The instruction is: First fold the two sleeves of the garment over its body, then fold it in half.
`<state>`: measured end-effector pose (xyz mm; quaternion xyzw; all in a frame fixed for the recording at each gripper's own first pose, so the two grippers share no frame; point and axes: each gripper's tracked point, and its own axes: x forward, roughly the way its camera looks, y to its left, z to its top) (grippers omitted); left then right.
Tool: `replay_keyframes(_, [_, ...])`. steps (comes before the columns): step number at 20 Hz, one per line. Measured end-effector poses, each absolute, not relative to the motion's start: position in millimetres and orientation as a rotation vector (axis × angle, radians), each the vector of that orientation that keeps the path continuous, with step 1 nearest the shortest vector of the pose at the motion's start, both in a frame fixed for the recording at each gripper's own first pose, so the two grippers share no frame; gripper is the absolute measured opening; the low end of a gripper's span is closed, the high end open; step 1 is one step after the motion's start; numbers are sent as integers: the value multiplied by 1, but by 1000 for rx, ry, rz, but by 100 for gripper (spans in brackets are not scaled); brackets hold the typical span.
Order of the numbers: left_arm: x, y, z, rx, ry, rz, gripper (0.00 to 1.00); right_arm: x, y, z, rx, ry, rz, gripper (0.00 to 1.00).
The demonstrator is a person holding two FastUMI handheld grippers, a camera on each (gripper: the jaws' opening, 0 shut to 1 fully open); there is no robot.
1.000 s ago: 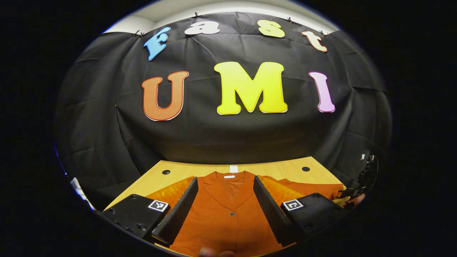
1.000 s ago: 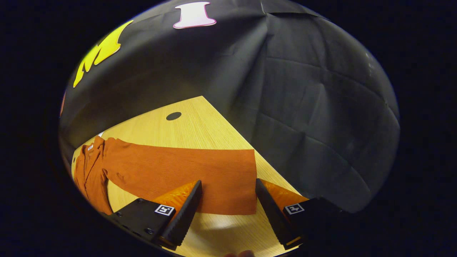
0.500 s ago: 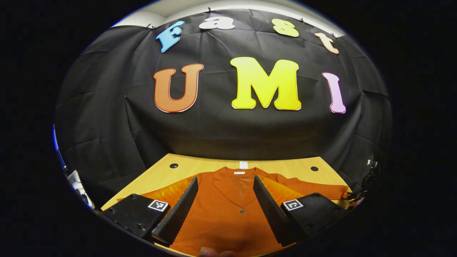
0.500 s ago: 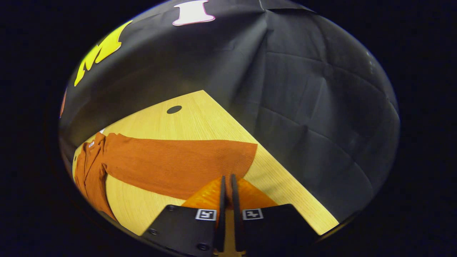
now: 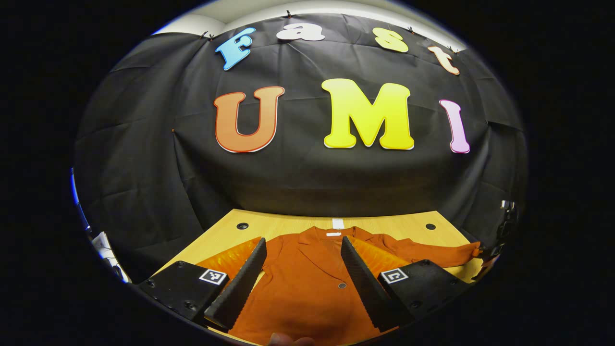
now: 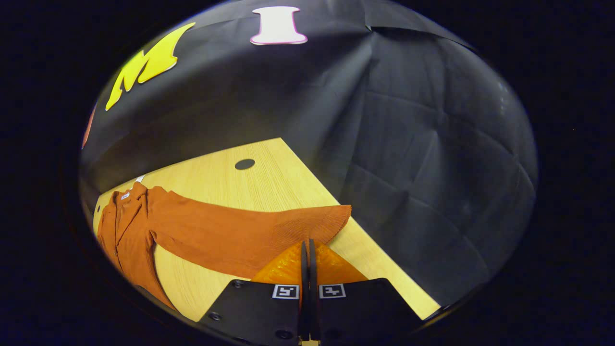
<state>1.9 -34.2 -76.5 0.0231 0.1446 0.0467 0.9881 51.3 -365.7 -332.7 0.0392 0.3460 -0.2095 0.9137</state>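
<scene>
An orange button-front garment (image 5: 307, 288) lies flat on the wooden table (image 5: 283, 224), collar toward the wall. My left gripper (image 5: 302, 241) hovers open above its chest, one finger on each side of the button placket, holding nothing. In the right gripper view the garment's sleeve (image 6: 226, 233) stretches across the table from the body (image 6: 125, 230). My right gripper (image 6: 306, 244) is shut on the sleeve's ribbed cuff (image 6: 312, 223), which is raised slightly off the wood. In the left gripper view the right gripper (image 5: 499, 230) shows at the far right, at the sleeve's end (image 5: 473, 250).
Black cloth walls stand behind and to the right of the table. Round holes sit near the back corners (image 5: 242, 226) (image 5: 430, 226) (image 6: 244, 164). A white tag (image 5: 338, 223) lies at the collar. The table's right edge (image 6: 384, 259) runs just beyond the cuff. A fingertip (image 5: 288, 340) shows at the bottom.
My right gripper went from open to shut on the sleeve cuff, then lifted it, bunching the cuff. My left gripper stayed open and shifted a little left over the garment.
</scene>
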Motion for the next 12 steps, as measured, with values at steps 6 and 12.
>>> replay_keyframes(6, [10,14,-79,3,254,78,100,100,-301,-222,-34,543,-334,1])
replay_keyframes(12, [4,80,-78,-67,223,137,100,157,-164,-142,-115,417,-161,0])
